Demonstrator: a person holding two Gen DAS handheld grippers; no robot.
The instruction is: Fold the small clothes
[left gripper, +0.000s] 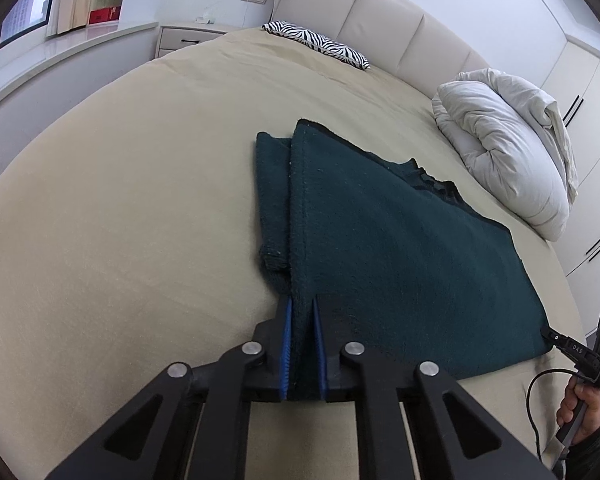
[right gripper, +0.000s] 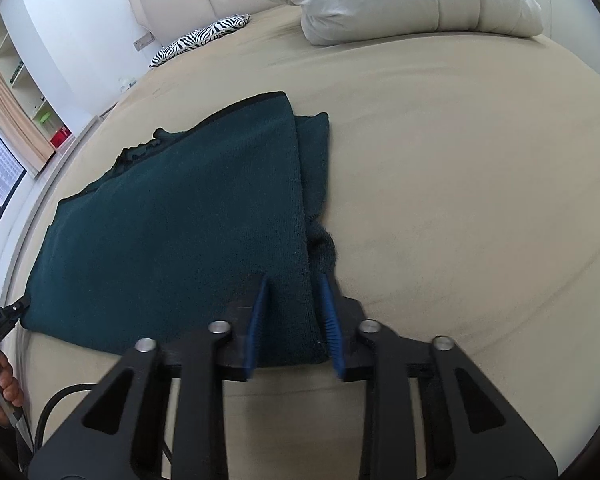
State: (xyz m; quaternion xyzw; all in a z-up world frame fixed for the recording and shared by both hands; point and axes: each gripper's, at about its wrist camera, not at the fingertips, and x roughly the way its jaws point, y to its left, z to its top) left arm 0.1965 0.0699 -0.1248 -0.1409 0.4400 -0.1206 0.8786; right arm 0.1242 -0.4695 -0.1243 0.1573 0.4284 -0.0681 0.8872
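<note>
Beige bed (left gripper: 120, 200), padded cream headboard (left gripper: 372, 20) top centre, white wardrobe (left gripper: 580, 92) right, window (left gripper: 28, 4) upper left.

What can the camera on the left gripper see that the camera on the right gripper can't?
Only the left wrist view shows the white wardrobe doors, the bedside drawer and the person's right hand holding the right gripper.

Only the right wrist view shows the person's left hand holding the left gripper.

Both show the dark green garment on the beige bed, the zebra pillow, the rumpled white duvet, and each camera's own gripper closed on a near corner of the garment.
</note>
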